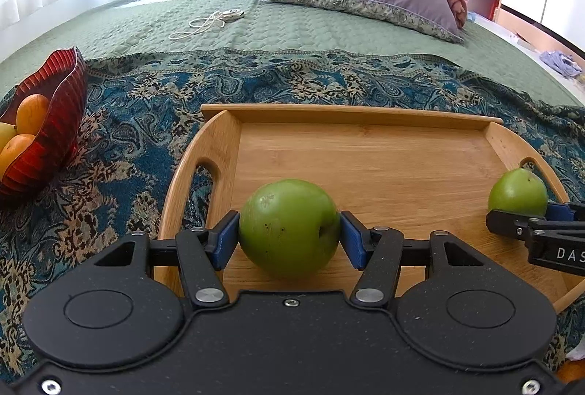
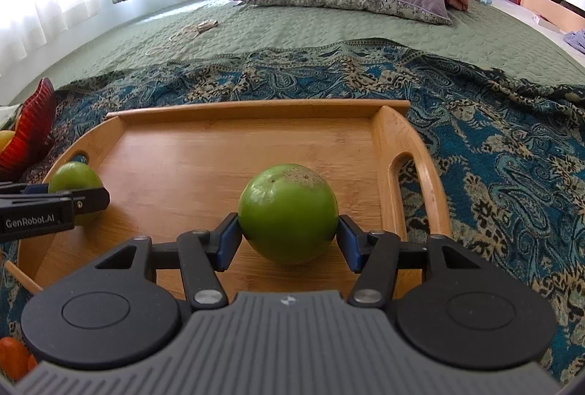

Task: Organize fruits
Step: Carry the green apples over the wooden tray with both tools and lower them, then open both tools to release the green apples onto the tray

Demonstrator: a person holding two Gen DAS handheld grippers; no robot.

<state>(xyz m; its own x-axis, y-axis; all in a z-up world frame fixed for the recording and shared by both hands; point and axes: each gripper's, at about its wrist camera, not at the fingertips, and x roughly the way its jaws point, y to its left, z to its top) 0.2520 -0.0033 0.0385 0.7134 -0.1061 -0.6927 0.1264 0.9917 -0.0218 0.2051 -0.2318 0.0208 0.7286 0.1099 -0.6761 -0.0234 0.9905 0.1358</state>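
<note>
The left gripper (image 1: 289,234) is clamped on a green apple (image 1: 289,226) at the lower centre of its frame, over the near edge of the wooden tray (image 1: 365,153). The right gripper (image 2: 289,234) grips a second green apple (image 2: 288,212) likewise. Oranges (image 1: 31,113) wait in the red bowl (image 1: 62,109) at the left edge, so sorting looks barely begun.

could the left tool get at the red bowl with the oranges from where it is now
Probably not yet. The left tool is shut on a green apple over the wooden tray. The red bowl sits off to its left on the patterned blanket with nothing between, so the path looks free once the apple is released.
</note>
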